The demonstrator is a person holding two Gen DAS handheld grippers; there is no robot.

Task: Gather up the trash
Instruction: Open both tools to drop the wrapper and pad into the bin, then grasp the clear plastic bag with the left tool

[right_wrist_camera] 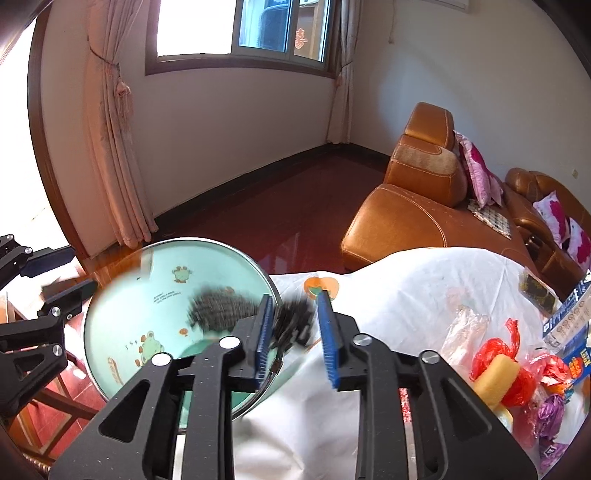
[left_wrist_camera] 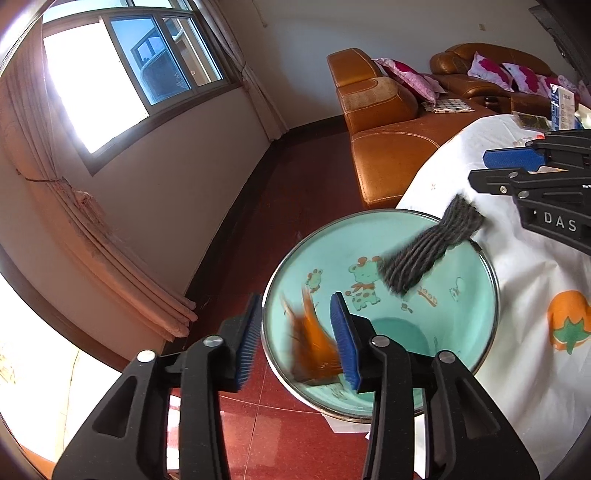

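Dropping toward the basin point(left_wrist_camera: 436, 332), a grey corded scrap point(left_wrist_camera: 428, 243) hangs blurred over the far rim, apparently in mid-air, just ahead of the right gripper point(right_wrist_camera: 293, 332), whose jaws stand wide with nothing between the pads. An orange feather point(left_wrist_camera: 314, 339) blurs inside the basin between the spread jaws of the left gripper point(left_wrist_camera: 295, 339), which also hold nothing; whether it has landed I cannot tell. Both pieces look feather-light and limp, so they should drift rather than fall straight.

More trash lies to the right on the surface point(right_wrist_camera: 388, 295) under its white cloth: a clear plastic wrapper point(right_wrist_camera: 460, 332), a red bag point(right_wrist_camera: 495, 350) and a yellow sponge point(right_wrist_camera: 496, 376) close together. These look soft and crushable; the wrapper is probably slippery, best pinched at a bunched fold, the sponge across its middle. Beyond stand an orange sofa point(right_wrist_camera: 406, 221) and a curtained window point(right_wrist_camera: 236, 33)
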